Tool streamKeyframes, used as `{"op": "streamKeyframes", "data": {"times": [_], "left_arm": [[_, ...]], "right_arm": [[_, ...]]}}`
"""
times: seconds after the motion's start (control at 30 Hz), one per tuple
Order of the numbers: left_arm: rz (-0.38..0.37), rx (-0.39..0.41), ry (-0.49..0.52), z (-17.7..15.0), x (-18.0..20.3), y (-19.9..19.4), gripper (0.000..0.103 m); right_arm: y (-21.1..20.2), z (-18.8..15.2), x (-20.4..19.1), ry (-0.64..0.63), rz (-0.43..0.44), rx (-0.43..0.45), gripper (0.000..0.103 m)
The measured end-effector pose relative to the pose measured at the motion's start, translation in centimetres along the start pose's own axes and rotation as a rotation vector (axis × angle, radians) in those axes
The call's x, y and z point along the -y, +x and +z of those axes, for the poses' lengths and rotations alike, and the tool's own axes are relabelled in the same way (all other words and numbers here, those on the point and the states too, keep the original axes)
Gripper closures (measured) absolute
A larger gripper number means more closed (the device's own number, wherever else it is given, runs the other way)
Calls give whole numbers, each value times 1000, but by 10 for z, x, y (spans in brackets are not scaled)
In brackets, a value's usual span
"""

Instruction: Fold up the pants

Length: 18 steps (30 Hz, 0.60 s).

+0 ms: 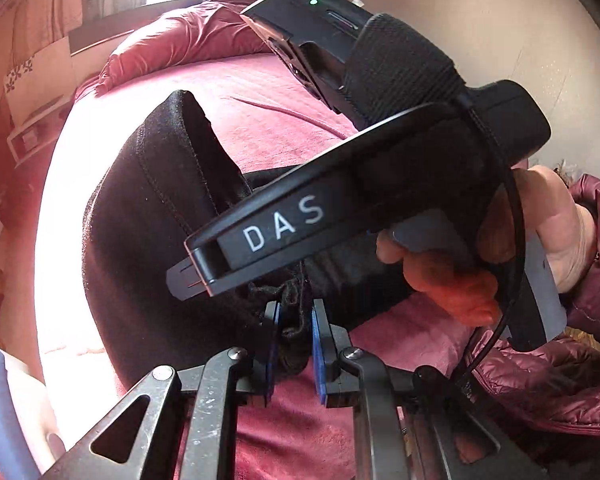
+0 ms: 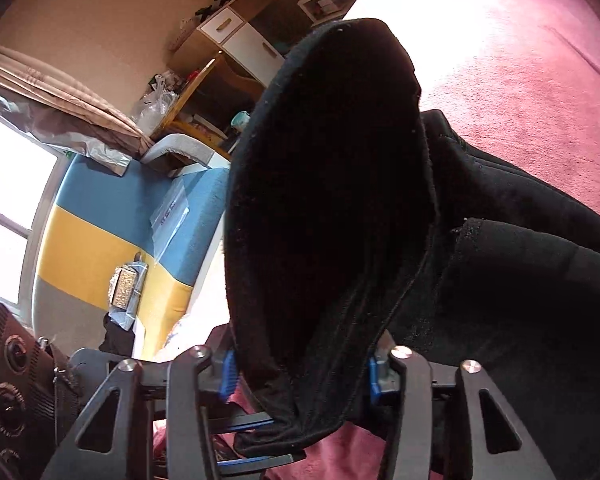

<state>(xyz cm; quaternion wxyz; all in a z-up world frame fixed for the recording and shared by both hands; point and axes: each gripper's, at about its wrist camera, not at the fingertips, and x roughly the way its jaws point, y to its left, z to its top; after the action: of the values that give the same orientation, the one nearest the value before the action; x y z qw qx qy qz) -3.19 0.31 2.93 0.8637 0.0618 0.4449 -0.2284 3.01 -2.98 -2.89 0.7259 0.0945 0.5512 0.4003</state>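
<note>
Blue-padded left tongs (image 1: pixel 294 344) pinch a bunched, drawstringed edge of the black pants (image 1: pixel 156 216). Right tongs (image 2: pixel 300 376) stand spread, a thick fleecy fold between the pads; contact cannot be confirmed. Pants drape beyond both tongs over the plush red bedspread (image 2: pixel 520 80). You should seat that fold deep before closing, judging by its soft bulk, and keep both edges level.

You see a bed (image 1: pixel 284 120) under a pink cover, black pants (image 1: pixel 148 220) lying across it.
</note>
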Motion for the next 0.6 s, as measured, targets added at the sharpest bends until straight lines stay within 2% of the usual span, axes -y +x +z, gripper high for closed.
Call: {"op": "streamKeyframes", "data": {"times": [0.03,0.13,0.37,0.6], "left_arm": [[4,-4,4,0,2,3,89],[2,-9,13,4,8,5,89],[13,-16,27,6,8,6,89],[14,-5,10,-5,9,-1,89]], "right_arm": [[0,0,2,5,-9,3,78],[1,0,8,23,-23,1,83],[0,-3,13,28,-32,-9,85],[-4,-6,16,47,-23,-8,86]]}}
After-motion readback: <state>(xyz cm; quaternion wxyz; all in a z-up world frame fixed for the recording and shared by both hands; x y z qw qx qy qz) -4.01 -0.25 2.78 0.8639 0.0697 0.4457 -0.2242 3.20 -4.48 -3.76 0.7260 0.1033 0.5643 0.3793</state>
